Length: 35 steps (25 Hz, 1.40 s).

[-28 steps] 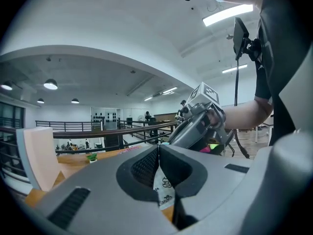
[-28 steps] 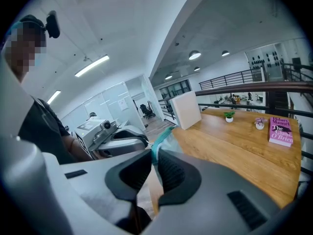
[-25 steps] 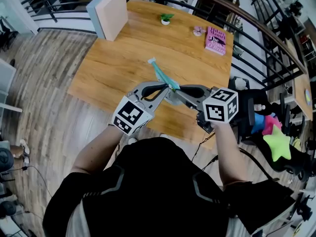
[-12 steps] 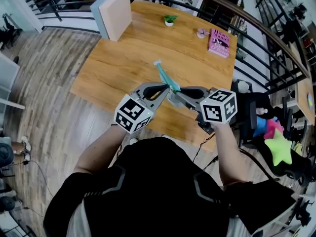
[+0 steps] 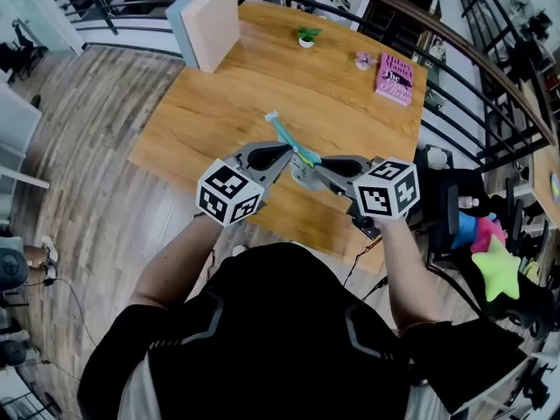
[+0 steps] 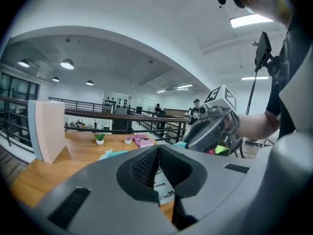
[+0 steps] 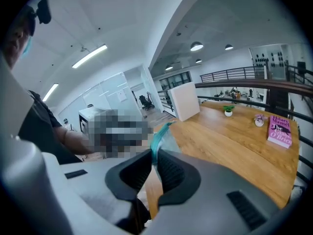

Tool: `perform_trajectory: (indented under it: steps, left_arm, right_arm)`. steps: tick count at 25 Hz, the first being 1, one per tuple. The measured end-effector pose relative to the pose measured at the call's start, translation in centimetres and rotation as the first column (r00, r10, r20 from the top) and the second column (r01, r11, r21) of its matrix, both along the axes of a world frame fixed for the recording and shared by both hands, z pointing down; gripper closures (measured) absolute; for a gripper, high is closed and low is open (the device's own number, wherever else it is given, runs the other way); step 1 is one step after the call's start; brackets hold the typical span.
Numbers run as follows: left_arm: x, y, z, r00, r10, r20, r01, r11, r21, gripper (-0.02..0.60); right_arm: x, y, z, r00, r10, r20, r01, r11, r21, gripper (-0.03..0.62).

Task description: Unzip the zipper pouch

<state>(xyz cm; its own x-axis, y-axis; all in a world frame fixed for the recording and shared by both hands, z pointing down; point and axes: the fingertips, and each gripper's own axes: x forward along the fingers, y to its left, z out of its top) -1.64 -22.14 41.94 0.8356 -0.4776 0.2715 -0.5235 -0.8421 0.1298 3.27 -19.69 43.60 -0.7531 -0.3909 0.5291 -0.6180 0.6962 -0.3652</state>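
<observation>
Inspection finds the zipper pouch (image 5: 283, 135) held in the air over the near part of the wooden table (image 5: 350, 116), touching nothing but the tools. Its teal zip band runs as a long, thin strip from the point where the two grippers meet, away from the person and toward the far left. The right gripper (image 5: 305, 168) comes in from the right and is clamped on that band at its near end; its own view shows the teal edge passing between the pads. The left gripper (image 5: 290, 153) comes in from the left, jaws pressed fully together at the same near end, just beside the right one. Whether it pinches the slider tab or only the pouch film cannot be made out. Judgement: opening the zip requires travel along the band's long axis, toward the far left. The left gripper lies on that side, with the right better placed as anchor.
</observation>
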Motion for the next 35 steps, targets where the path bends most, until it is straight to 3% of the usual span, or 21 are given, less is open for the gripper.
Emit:
perform_trajectory:
  steps: [12, 28, 35]
  left_arm:
    - [-2.5, -1.9, 0.5, 0.994, -0.108, 0.027, 0.108, 0.994, 0.0, 0.551]
    - [-7.3, -4.5, 1.9, 0.961, -0.275, 0.035, 0.276, 0.961, -0.034, 0.551]
    - [-7.6, -4.6, 3.3, 0.958, -0.28, 0.062, 0.283, 0.958, -0.051, 0.551]
  right_arm:
    - [1.3, -0.7, 0.9, 1.0, -0.02, 0.011, 0.02, 1.0, -0.013, 0.546]
    - [2.3, -2.1, 2.3, 1.0, -0.018, -0.017, 0.017, 1.0, -0.025, 0.546]
    - [2.7, -2.7, 3.5, 0.999, -0.021, -0.036, 0.019, 0.999, -0.039, 0.546]
